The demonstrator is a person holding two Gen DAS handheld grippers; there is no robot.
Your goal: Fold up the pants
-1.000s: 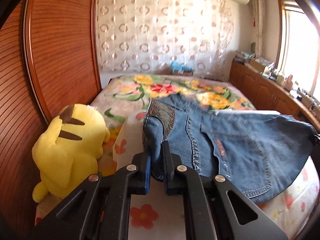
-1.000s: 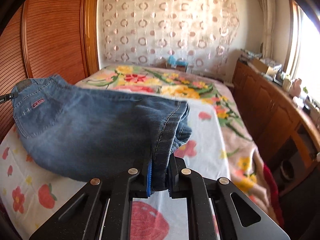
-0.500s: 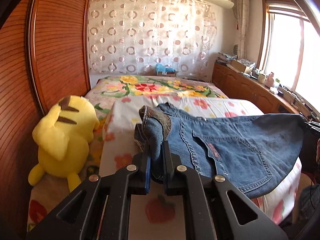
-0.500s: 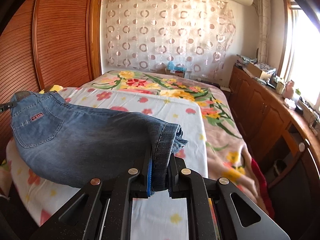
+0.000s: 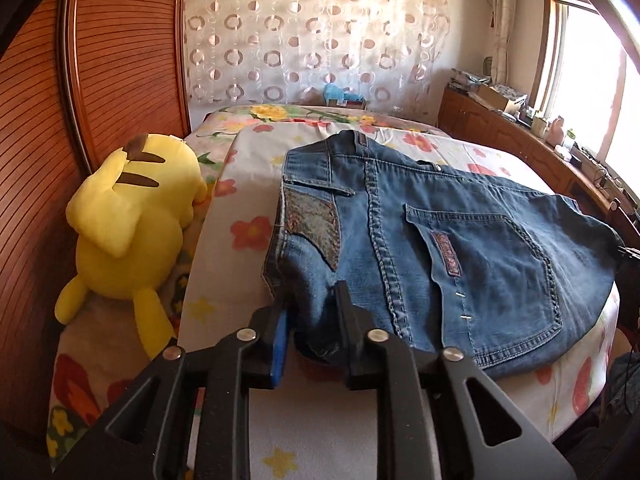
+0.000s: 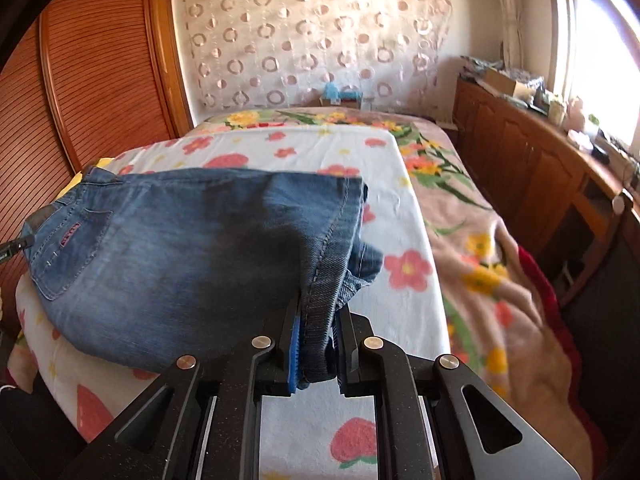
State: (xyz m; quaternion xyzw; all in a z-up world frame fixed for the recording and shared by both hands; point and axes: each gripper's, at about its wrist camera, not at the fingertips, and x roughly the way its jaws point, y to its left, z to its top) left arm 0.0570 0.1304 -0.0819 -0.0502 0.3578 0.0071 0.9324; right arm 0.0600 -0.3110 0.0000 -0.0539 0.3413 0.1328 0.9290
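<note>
Folded blue jeans (image 5: 460, 240) lie spread on the white flowered sheet (image 5: 248, 200) of the bed, back pockets up. My left gripper (image 5: 310, 300) is at the waistband corner; its jaws are opening and the denim sits loosely between them, no longer pinched. In the right wrist view the same jeans (image 6: 180, 248) stretch off to the left, and my right gripper (image 6: 318, 320) is shut on the bunched hem end, which hangs slightly above the sheet (image 6: 400, 208).
A yellow plush toy (image 5: 132, 232) sits left of the jeans against the wooden wardrobe (image 5: 120, 60). A floral blanket (image 6: 480, 240) covers the bed's right side. A wooden cabinet (image 6: 540, 168) with clutter runs along the window wall.
Both grippers pulled back toward the bed's near end and the jeans came down onto the white sheet. The left jaws have parted from the waistband; the right still grips the hem.
</note>
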